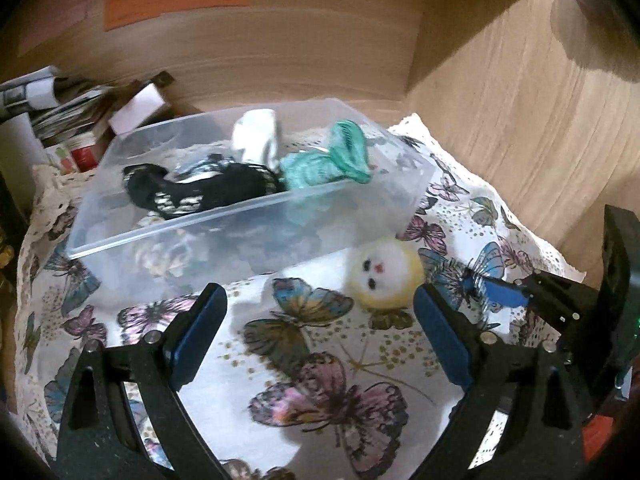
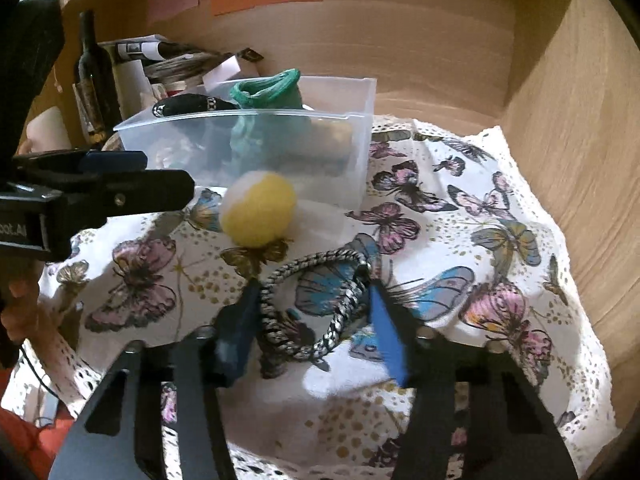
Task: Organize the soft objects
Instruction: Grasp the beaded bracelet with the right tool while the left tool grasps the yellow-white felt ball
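A clear plastic bin (image 1: 180,224) (image 2: 360,92) stands on the butterfly-print cloth (image 1: 320,360). In it lie a black knitted piece (image 1: 200,190), a teal knitted piece (image 1: 346,152) and a white piece (image 1: 256,136). A fluffy yellow-and-white ball (image 1: 386,276) (image 2: 258,210) rests on the cloth just in front of the bin. My left gripper (image 1: 318,296) is open, its tips a little short of the ball, which sits toward the right finger. My right gripper (image 2: 312,316) is down on the cloth, with both blue pads against a black-and-white braided ring (image 2: 320,312).
Wooden walls (image 2: 580,140) close the space behind and to the right. A dark bottle (image 2: 90,72), stacked papers and boxes (image 1: 68,112) crowd the back left corner behind the bin. A person's hand (image 2: 20,308) shows at the left edge.
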Tool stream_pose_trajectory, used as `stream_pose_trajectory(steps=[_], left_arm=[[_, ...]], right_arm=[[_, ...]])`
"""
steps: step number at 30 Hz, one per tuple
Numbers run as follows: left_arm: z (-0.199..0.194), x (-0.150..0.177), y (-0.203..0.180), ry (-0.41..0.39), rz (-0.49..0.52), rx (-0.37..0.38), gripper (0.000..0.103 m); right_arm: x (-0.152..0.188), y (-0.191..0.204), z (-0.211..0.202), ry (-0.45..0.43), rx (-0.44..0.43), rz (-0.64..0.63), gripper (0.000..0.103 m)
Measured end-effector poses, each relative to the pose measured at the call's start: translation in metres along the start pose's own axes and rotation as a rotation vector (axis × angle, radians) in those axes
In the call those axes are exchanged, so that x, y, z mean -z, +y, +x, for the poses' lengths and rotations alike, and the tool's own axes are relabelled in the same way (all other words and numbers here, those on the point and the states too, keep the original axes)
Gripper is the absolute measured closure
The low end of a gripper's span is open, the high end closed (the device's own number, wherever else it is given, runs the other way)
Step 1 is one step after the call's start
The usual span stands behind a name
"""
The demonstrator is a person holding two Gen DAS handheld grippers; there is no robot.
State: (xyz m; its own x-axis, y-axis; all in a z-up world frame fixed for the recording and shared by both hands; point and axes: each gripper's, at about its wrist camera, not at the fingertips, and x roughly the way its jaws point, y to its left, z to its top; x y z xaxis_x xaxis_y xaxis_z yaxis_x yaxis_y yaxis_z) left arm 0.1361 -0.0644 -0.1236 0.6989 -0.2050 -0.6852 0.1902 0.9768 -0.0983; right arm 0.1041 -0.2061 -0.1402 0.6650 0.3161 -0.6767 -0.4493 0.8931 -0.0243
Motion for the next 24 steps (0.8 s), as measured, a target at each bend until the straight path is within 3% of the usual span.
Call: stream_pose_trajectory(steps=[3, 7, 13, 20, 24], left_arm=[[0.008, -0.002, -0.008, 0.011, 0.013, 0.006, 0.007], [0.018, -0.004, -0.019, 0.029, 0.029, 0.019, 0.009], [0.039, -0.007, -0.032, 0.085, 0.056, 0.036, 0.025], [0.056, -0.008, -0.028, 0.12, 0.04, 0.05, 0.064], [0.048, -0.008, -0.023, 0.103, 0.014, 0.066, 0.065]], right_arm=[[0.0, -0.008, -0.002, -0.011, -0.009, 0.021, 0.081], [0.0, -0.013, -0.007, -0.03, -0.001, 0.028, 0.084], [-0.002, -0.022, -0.02, -0.074, 0.02, 0.048, 0.086], [-0.006, -0.033, -0.032, -0.114, 0.034, 0.059, 0.086], [-0.011, -0.033, -0.037, -0.135, 0.03, 0.055, 0.086]])
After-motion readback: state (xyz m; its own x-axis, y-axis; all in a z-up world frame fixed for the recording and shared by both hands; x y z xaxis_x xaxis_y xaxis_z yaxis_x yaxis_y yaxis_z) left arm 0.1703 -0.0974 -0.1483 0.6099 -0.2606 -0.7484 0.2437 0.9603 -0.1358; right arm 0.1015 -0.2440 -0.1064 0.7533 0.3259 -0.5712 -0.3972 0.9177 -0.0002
